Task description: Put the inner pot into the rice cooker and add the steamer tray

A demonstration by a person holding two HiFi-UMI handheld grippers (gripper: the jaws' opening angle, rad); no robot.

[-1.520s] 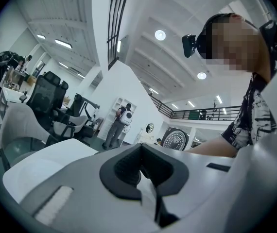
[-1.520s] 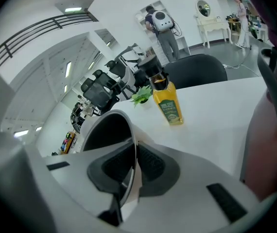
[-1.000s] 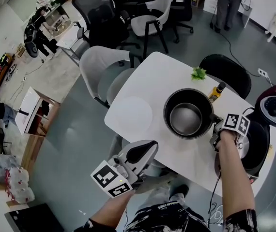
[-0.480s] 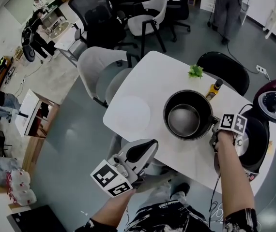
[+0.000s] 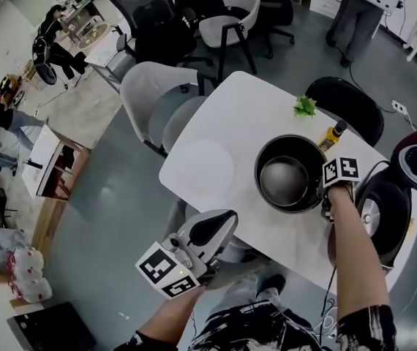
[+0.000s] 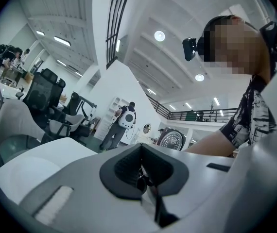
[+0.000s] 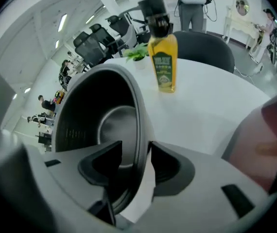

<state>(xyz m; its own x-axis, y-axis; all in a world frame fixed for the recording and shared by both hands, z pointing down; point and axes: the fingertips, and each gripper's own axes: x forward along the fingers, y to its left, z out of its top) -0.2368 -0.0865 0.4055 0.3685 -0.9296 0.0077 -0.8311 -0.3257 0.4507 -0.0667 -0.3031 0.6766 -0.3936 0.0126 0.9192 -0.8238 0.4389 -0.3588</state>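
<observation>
Right tongs are straddling the inner pot's rim, left tongs are idling shut

I'm seeing the right gripper [image 5: 324, 194] pointing steeply down at the near-right edge of the inner pot [image 5: 267, 168], which is sitting on the white table [image 5: 216, 137] just beside the open rice cooker [image 5: 381, 218]. Its jaws are opening, one inside the rim and one outside, not visibly pressing on it. I'm holding the left gripper [image 5: 222, 224] level off the table's near edge, jaws together on nothing. A yellow oil bottle [image 5: 331, 135] is standing just behind the pot.
</observation>
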